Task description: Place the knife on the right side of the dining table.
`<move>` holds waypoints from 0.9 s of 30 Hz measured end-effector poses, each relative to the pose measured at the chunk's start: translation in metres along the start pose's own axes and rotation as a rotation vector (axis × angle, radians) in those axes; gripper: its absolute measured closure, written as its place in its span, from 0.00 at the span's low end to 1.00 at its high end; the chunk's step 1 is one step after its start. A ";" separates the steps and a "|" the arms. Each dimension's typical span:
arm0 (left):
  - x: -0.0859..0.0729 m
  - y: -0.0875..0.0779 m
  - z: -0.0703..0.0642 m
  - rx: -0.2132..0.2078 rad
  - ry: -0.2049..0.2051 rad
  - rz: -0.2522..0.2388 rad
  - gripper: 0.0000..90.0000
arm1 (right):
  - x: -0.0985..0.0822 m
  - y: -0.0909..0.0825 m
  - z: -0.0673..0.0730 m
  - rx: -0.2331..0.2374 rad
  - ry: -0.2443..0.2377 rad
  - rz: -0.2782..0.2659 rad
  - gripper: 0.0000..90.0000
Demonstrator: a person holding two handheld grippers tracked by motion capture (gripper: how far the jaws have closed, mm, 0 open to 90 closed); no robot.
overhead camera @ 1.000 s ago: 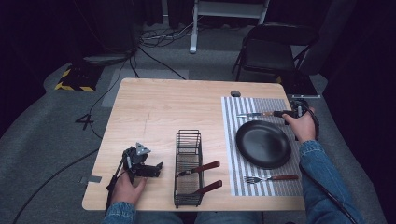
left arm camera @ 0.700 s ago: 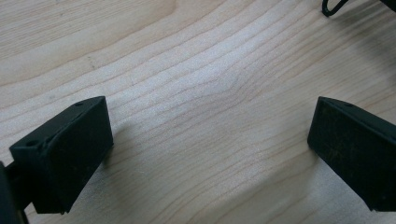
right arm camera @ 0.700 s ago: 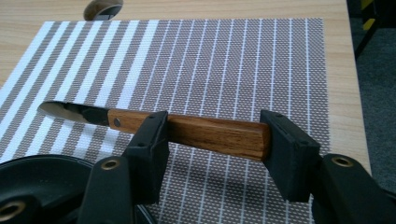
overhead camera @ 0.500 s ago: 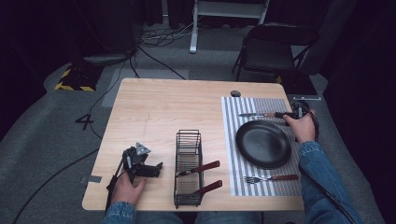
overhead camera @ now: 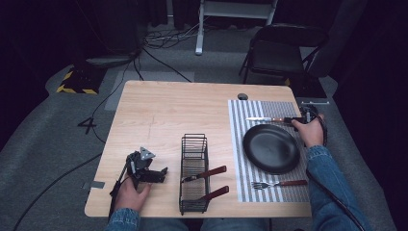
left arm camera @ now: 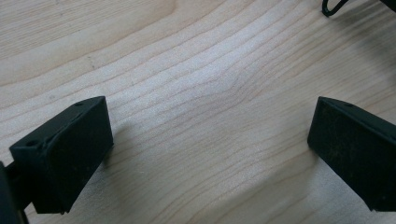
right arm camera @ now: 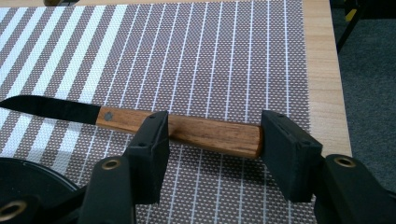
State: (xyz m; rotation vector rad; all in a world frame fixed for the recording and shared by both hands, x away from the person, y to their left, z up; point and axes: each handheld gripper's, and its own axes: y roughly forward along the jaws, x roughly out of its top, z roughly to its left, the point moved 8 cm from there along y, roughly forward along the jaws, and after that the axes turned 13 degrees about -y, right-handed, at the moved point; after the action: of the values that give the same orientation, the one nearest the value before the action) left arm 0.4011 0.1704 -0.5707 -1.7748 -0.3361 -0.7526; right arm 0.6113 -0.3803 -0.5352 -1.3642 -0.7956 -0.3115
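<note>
Since the earlier frames, your right hand has slid slightly along the far part of the mat, while your left hand stays put near the table's front left corner.

Your left gripper (overhead camera: 156, 174) rests low over the bare wooden table (overhead camera: 163, 110), just left of the wire basket (overhead camera: 194, 173). In the left gripper view its jaws stand wide apart with only wood grain between them, holding nothing.

That basket sits near the front edge, toward the middle, with two wooden-handled utensils (overhead camera: 208, 173) lying in it, their handles poking out over its right side.

Right of it, the striped placemat (overhead camera: 239, 144) covers the table's right portion. A black plate (overhead camera: 271, 148) lies on the mat's middle, and a fork (overhead camera: 279, 184) lies near the mat's front edge, tines pointing left.

Along the mat's far part lies the knife (right arm camera: 140, 122), blade pointing left, just beyond the plate. In the right gripper view your right gripper (right arm camera: 212, 137) straddles its wooden handle: the jaws are open, one beside the handle's middle and the other at its butt end, not clamped on it. Your right hand (overhead camera: 310, 132) sits at the table's right edge.
</note>
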 end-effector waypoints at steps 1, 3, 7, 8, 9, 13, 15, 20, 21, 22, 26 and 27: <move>0.000 0.000 0.000 0.000 0.000 0.000 0.00 | -0.001 0.001 -0.001 0.000 0.001 0.002 0.49; 0.000 0.000 0.000 0.000 0.000 0.000 0.00 | -0.001 0.002 -0.001 0.001 0.004 -0.004 0.49; 0.000 0.000 0.000 0.000 0.001 0.000 0.00 | -0.001 0.003 0.000 0.004 0.005 -0.005 0.49; 0.000 0.000 0.000 0.000 0.001 0.000 0.00 | -0.001 0.004 0.000 0.004 0.005 -0.005 0.49; 0.000 0.000 0.000 0.000 0.001 0.000 0.00 | -0.001 0.004 0.000 0.004 0.005 -0.005 0.49; 0.000 0.000 0.000 0.000 0.001 0.000 0.00 | -0.004 0.006 -0.001 0.006 0.009 -0.002 0.49; 0.000 0.000 0.000 0.000 0.001 0.000 0.00 | -0.004 0.007 -0.002 0.004 0.014 -0.004 0.49; 0.000 0.000 0.000 0.000 0.000 0.000 0.00 | -0.003 0.007 -0.003 -0.001 0.002 -0.007 0.49; 0.000 0.000 0.000 -0.001 0.000 0.000 0.00 | -0.002 0.008 -0.004 -0.005 0.005 -0.009 0.49; 0.000 0.000 0.000 -0.001 0.000 0.000 0.00 | -0.002 0.008 -0.004 -0.006 0.004 -0.009 0.49; 0.000 0.000 0.000 0.000 0.000 0.000 0.00 | -0.001 0.011 -0.005 -0.017 -0.007 -0.019 0.49; 0.000 0.000 0.000 0.000 0.000 0.000 0.00 | -0.001 0.011 -0.005 -0.017 -0.007 -0.019 0.49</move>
State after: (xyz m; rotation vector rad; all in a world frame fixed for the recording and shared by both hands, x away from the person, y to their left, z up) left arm 0.4011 0.1704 -0.5707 -1.7745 -0.3359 -0.7528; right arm 0.6190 -0.3827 -0.5437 -1.3746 -0.8132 -0.3290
